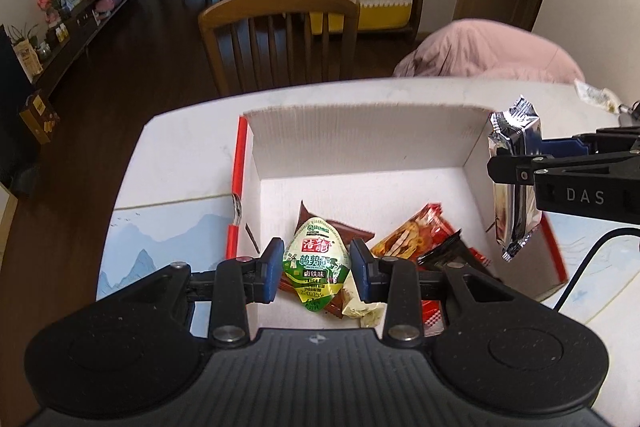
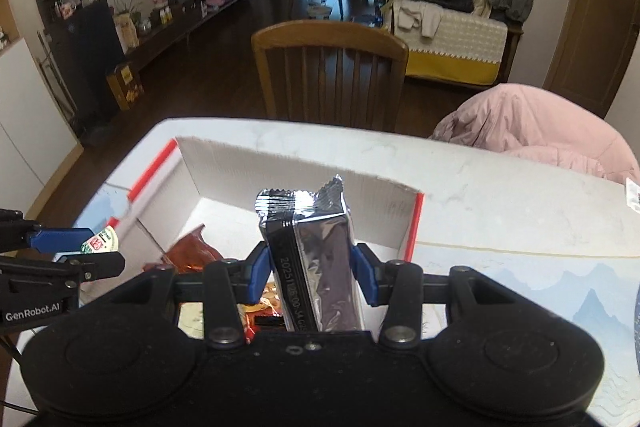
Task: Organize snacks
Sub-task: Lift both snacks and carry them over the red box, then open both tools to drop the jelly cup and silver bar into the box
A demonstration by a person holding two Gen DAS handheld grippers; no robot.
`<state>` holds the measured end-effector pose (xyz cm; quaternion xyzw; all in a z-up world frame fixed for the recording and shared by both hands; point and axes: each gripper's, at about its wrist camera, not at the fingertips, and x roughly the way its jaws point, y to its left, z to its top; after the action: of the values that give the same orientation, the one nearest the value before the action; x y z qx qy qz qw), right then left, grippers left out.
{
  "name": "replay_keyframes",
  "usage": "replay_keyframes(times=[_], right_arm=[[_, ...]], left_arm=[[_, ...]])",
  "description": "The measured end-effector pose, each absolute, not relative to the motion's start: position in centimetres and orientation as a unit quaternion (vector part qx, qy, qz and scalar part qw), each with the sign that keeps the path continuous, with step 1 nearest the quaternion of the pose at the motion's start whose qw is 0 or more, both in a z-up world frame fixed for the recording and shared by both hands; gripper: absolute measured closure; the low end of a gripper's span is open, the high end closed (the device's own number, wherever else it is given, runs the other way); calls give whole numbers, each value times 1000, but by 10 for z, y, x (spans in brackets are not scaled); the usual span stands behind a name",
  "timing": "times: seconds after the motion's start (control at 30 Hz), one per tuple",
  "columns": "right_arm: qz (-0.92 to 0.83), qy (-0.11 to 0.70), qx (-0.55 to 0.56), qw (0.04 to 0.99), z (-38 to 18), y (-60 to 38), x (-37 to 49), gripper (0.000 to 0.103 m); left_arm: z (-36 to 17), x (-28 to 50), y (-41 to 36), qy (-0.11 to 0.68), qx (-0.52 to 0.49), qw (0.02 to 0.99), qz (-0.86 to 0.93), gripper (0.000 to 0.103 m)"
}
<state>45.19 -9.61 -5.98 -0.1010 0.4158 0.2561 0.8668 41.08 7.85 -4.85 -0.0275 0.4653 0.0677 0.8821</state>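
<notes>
OK, two grippers over one cardboard box, white inside w/ red outer edges, sitting on the table.

Left gripper: blue pads clamped on a green snack pouch, teardrop shape, red/white Chinese label. Pouch is pinched at both sides, held between the fingertips, its point aimed fwd away from the tool. It hangs above the box floor near the box's near wall. Directly under/ahead of this gripper in the box: a brown wrapper, an orange-red snack pack to the tool's right, a small pale candy just below the pouch. In the right wrist view the left gripper shows at far left, the pouch's label peeking past its blue finger.

Right gripper: clenched on a silver foil pack, upright, crimped end fwd/up, black seam strip w/ printed date digits facing the cam. Pack sits between both blue pads, lower end hidden behind the tool body. In the left wrist view same pack hangs vertical in the right gripper, over the box's right wall, pack bottom clear of the box floor.

Beyond the box: wooden chair, pink padded cloth to the right of it. Blue landscape mat lies under the box's near part.
</notes>
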Motion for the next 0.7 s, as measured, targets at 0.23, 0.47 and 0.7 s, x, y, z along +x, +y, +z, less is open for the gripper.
replay_keyframes(times=[0.23,0.47,0.7], right_arm=[[260,435,-125,853,-88,-87,463,59],[261,442,-154,844,-104,-79,467,59],[263,438,-201,836,-115,-70,461,59]], left_arm=[[-74,423,72,495,-15,866,69,68],[-96,433,67,517,-6,853,75,68],[-110,436,64,534,0,842,75,68]])
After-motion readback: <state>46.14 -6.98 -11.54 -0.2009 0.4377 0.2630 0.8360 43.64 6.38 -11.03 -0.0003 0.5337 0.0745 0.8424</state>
